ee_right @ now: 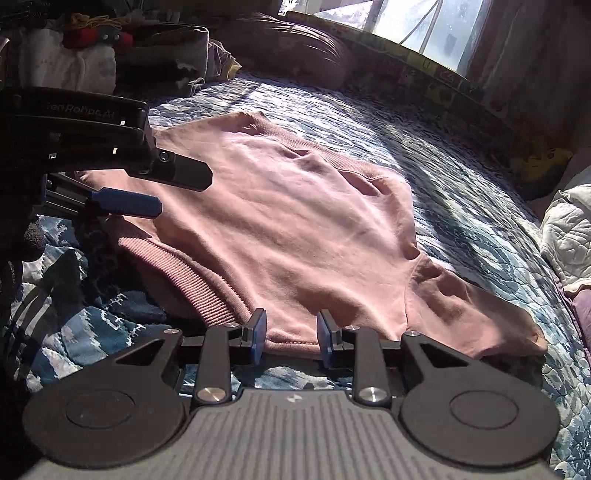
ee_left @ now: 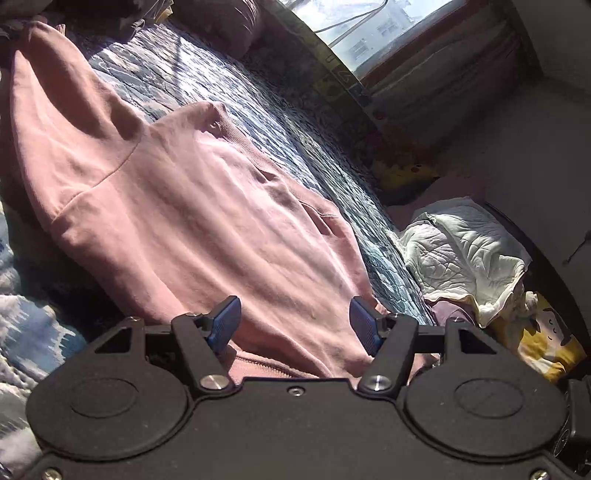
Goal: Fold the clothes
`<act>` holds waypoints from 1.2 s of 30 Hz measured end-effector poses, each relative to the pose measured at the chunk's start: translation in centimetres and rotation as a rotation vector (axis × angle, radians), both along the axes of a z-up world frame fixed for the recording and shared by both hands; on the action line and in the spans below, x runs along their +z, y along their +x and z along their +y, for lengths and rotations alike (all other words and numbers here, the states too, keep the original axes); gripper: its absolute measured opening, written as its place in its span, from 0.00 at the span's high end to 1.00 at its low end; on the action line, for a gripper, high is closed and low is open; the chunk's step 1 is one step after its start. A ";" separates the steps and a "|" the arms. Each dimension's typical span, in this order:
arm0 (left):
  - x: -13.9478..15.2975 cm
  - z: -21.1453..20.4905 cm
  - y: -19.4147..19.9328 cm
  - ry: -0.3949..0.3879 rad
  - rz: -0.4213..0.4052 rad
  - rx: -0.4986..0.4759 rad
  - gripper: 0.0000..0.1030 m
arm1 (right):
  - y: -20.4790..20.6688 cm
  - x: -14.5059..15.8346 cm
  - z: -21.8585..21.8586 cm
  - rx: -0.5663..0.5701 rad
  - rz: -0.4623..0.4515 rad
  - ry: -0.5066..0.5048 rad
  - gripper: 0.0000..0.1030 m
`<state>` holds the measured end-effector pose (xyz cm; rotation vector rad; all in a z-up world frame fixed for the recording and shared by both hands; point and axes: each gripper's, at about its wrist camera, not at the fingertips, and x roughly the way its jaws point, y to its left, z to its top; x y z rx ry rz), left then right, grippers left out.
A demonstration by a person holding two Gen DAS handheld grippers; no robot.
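A pink sweatshirt (ee_left: 207, 206) lies spread flat on a blue patterned quilt (ee_left: 258, 110), one sleeve reaching to the upper left. My left gripper (ee_left: 294, 321) hovers open over the garment's near part, with nothing between its blue pads (ee_left: 225, 321). In the right wrist view the sweatshirt (ee_right: 295, 221) shows a ribbed band at the lower left and a sleeve trailing right. My right gripper (ee_right: 291, 332) stands open at the garment's near edge, pads on either side of the hem. The left gripper (ee_right: 184, 195) enters from the left above the sweatshirt, its jaws apart.
A white quilted blanket (ee_left: 465, 254) and a yellow printed cloth (ee_left: 543, 343) lie bunched at the bed's right side. A dark pillow (ee_right: 295, 48) sits under the window (ee_right: 424, 22). Piled clothes (ee_right: 92, 59) fill the back left. Bare quilt (ee_right: 461, 177) lies right of the sweatshirt.
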<state>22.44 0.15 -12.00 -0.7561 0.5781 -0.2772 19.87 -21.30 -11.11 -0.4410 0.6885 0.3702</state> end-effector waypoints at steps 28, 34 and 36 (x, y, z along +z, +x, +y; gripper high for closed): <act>-0.2 0.6 0.0 -0.082 0.005 0.006 0.37 | 3.9 -0.1 -2.9 -0.051 0.308 0.151 0.63; 0.5 2.6 -1.3 -0.086 -0.046 0.136 0.37 | 1.6 0.6 -1.9 -0.065 0.258 0.037 0.64; 0.3 3.8 -1.7 -0.108 -0.042 0.190 0.38 | 1.1 1.4 -1.4 -0.079 0.218 0.056 0.65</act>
